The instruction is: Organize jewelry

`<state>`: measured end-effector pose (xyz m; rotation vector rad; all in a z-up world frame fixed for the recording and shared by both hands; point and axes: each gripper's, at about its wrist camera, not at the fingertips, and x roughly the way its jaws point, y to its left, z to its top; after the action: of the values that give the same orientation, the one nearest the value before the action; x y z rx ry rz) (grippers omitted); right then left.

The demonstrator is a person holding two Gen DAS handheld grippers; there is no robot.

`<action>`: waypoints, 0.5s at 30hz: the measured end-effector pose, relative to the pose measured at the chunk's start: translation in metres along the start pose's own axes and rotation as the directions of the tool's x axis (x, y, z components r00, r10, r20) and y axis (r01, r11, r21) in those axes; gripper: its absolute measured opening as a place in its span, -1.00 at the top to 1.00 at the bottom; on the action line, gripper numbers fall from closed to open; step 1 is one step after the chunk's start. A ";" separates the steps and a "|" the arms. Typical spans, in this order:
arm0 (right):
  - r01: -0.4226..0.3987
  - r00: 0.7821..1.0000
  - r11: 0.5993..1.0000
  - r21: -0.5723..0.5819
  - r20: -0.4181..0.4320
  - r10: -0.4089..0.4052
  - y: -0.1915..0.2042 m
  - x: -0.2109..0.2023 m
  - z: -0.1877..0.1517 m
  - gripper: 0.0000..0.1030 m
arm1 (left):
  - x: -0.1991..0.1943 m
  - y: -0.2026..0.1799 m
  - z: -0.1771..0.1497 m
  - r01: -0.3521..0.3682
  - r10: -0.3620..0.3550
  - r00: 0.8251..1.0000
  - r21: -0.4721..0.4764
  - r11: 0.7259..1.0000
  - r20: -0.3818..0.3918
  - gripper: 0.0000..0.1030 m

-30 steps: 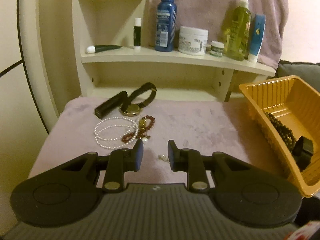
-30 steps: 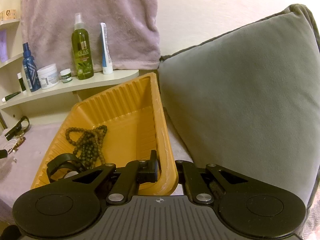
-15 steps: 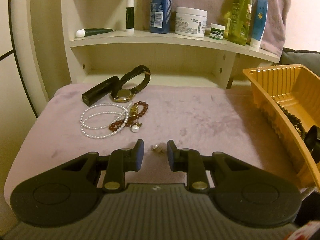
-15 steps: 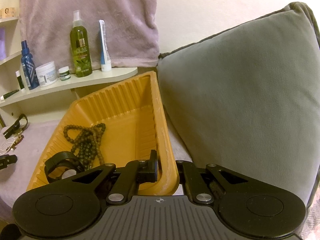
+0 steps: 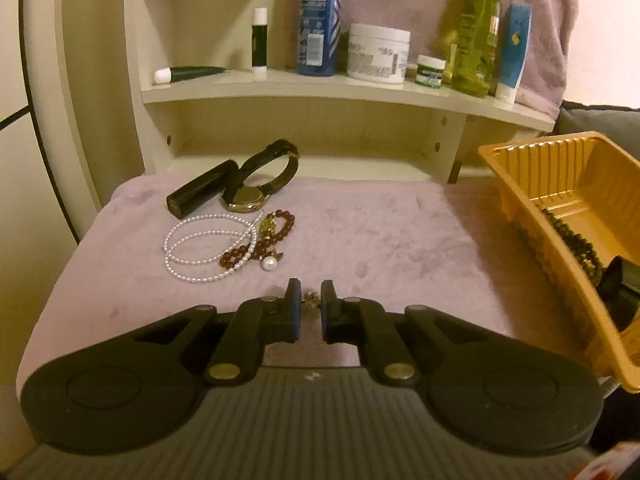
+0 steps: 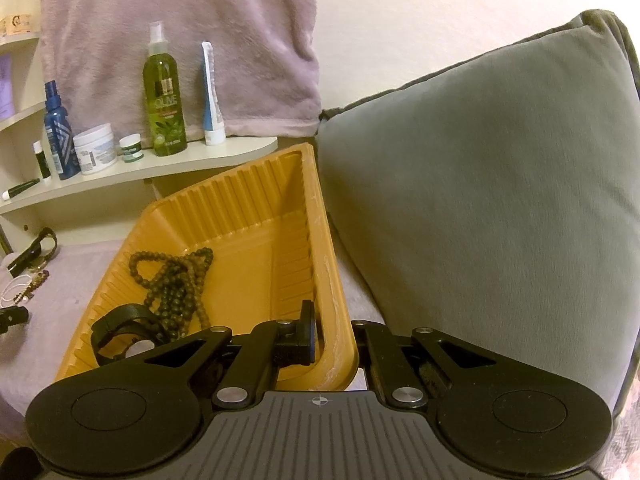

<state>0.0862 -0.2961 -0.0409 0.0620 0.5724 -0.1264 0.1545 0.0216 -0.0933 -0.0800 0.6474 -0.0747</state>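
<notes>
On the lilac cloth lie a pearl necklace, a red bead bracelet, a gold watch and a black tube. My left gripper is low over the cloth's near part. Its jaws are closing on a small gold earring, which sits between the pads. An orange tray stands tilted at the right, holding a dark bead necklace and a black strap. My right gripper is shut on the tray's near right rim, one finger inside and one outside.
A cream shelf behind the cloth carries bottles, jars and tubes, with a lilac towel hanging above. A large grey cushion presses against the tray's right side. The orange tray borders the cloth's right edge.
The left gripper slid forward to the small earring and its jaws narrowed around it. The right gripper stayed on the tray rim.
</notes>
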 end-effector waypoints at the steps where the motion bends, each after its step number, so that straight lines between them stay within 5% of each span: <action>1: 0.000 1.000 1.000 -0.001 0.002 0.000 0.000 0.000 0.000 0.89 | -0.003 -0.002 0.002 0.007 -0.007 1.000 0.004 1.000 0.004 0.84; 8: -0.006 1.000 1.000 -0.009 0.008 0.006 0.002 -0.004 0.001 0.90 | -0.026 -0.028 0.017 0.101 -0.103 0.994 0.042 0.994 0.042 0.84; 15: -0.006 1.000 1.000 -0.012 0.012 0.007 0.003 -0.005 0.002 0.90 | -0.047 -0.070 0.029 0.264 -0.274 0.959 0.120 0.957 0.073 0.84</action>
<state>0.0831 -0.2924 -0.0367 0.0519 0.5607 -0.1170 0.1314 -0.0424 -0.0348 -0.0650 0.5393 -0.3680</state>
